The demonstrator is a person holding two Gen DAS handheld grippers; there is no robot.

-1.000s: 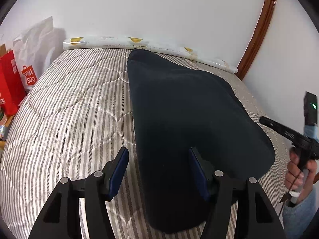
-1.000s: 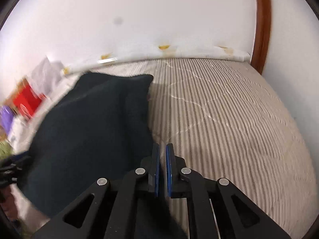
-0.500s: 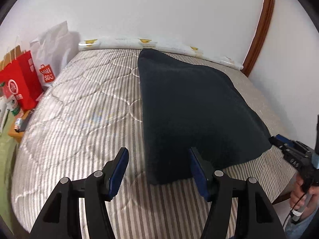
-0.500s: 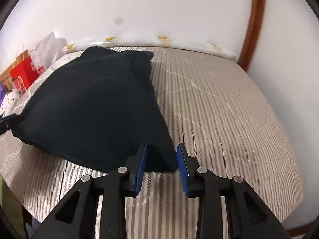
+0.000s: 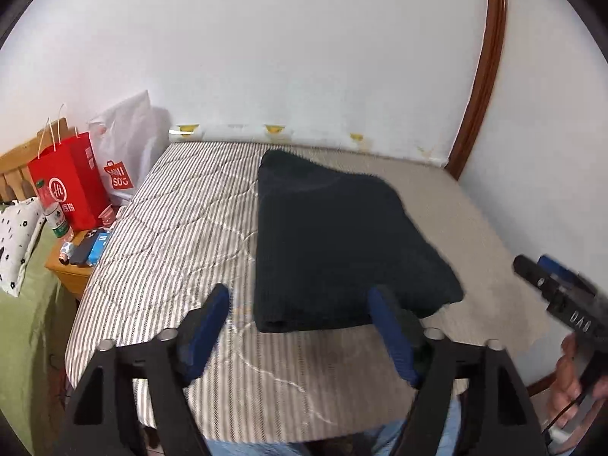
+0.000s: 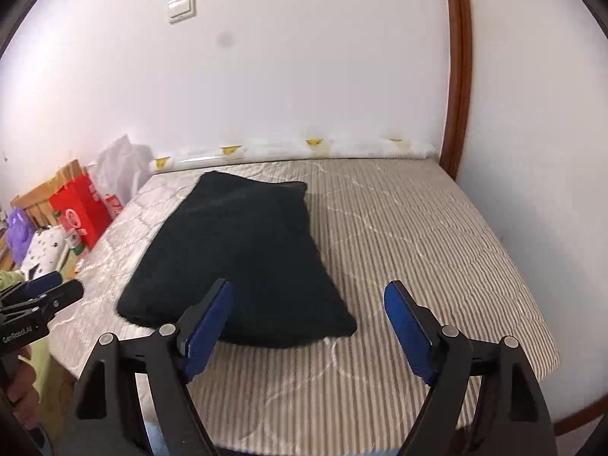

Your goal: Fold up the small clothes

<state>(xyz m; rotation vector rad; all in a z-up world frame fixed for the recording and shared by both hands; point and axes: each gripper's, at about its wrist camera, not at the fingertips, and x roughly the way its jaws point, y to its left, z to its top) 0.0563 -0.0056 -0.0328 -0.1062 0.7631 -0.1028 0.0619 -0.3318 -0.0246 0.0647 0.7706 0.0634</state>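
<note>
A folded dark garment point(image 5: 334, 243) lies flat on the striped mattress point(image 5: 182, 250), nearer its front edge than the wall, and neither gripper touches it. The left gripper point(image 5: 304, 326) hangs above the front edge of the mattress with its blue pads spread wide; its jaws have just been opening and nothing sits between them, the cloth's near fold only showing beyond the gap. The right gripper point(image 6: 309, 325) hangs likewise over the mattress front, its jaws having just been opening from closed to wide apart, empty, with the garment's right front corner lying behind its left pad point(image 6: 207, 326). In the right wrist view the left gripper's black body, at the left edge, carries white lettering that seems to read "GenRoboLAI", though it is small. In the left wrist view the right gripper's black body at the right edge bears blurred white characters I cannot read, and a hand point(image 5: 570, 387) grips its handle. Beside the mattress, on the left, stands a red paper bag point(image 5: 68, 182) with a white circular logo and Chinese characters, and behind it a white plastic bag point(image 5: 125, 152) printed "MINISO" on a red shopping-bag emblem. A small green-labelled bottle point(image 5: 55, 216) stands in front of the red bag on a wooden side table point(image 5: 70, 277). A white light switch point(image 6: 181, 8) is mounted on the wall.
</note>
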